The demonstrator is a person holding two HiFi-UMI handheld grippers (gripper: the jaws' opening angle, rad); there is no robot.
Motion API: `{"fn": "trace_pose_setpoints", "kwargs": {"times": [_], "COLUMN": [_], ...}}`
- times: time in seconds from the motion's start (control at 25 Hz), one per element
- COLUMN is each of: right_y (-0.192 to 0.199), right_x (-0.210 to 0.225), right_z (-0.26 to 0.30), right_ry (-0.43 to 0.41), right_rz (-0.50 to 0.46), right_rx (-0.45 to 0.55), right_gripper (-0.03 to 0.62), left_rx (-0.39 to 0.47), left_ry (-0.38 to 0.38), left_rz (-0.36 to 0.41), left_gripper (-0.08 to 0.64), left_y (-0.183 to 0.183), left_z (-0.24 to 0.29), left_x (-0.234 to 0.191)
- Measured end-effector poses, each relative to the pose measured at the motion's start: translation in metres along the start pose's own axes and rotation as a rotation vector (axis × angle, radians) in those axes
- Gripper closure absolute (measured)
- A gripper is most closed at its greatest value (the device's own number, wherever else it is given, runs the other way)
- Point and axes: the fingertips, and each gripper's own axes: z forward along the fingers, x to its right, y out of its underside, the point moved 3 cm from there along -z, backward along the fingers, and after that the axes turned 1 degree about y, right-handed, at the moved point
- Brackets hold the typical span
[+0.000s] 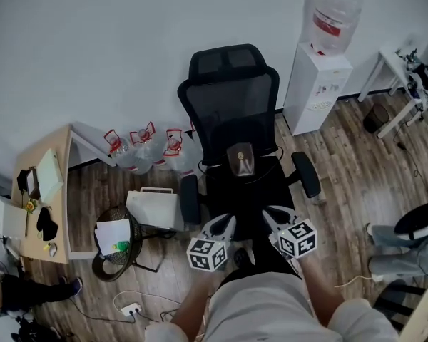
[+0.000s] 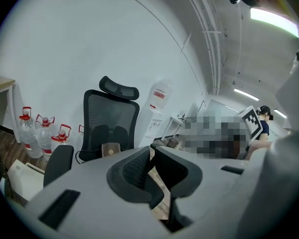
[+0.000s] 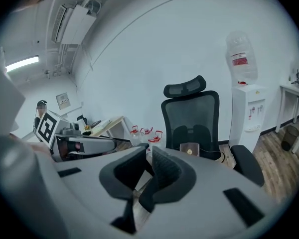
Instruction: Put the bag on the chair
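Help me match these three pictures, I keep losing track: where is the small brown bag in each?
Head view: bag at centre, on the chair seat against the backrest.
Left gripper view: left of centre, on the seat.
Right gripper view: right of centre, on the seat.
Shared landmark: the water cooler, right of the chair.

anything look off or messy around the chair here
Nothing looks spilled or damaged. The small brown bag sits upright on the chair seat, against the backrest. The only untidy bit is the floor to the chair's left: a white box lies close beside it, and a power strip with its cable lies loose on the boards.
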Motion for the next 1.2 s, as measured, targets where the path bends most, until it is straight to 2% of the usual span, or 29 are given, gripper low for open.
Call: {"fn": "trace_pose_setpoints", "kwargs": {"times": [0.16, 0.24, 0.6, 0.92, 1.2], "right_y": [-0.007, -0.009, -0.027, -0.035, -0.039], "right_x": [-0.016, -0.021, -0.041, -0.047, -0.048], "right_z": [-0.019, -0.027, -0.059, -0.065, -0.054], "right_ry": [-0.008, -0.002, -0.017, -0.053, -0.051], "right_rz": [0.011, 0.003, -0.028, -0.039, -0.061], "right_rx": [0.061, 0.08, 0.171, 0.194, 0.185], "right_gripper": [0.555, 0.588, 0.589, 0.589, 0.589], "left_rx": [0.034, 0.049, 0.068, 0.096, 0.11], "left_ry": [0.021, 0.035, 0.074, 0.08, 0.072], "left_rz": [0.005, 0.016, 0.087, 0.118, 0.117], "left_gripper": [0.541, 0.546, 0.555, 0.555, 0.555], "left_y": [-0.006, -0.01, -0.025, -0.04, -0.048], "left_z": [-0.016, -0.022, -0.036, -0.038, -0.042], "left_x": [0.014, 0.021, 0.047, 0.055, 0.051]}}
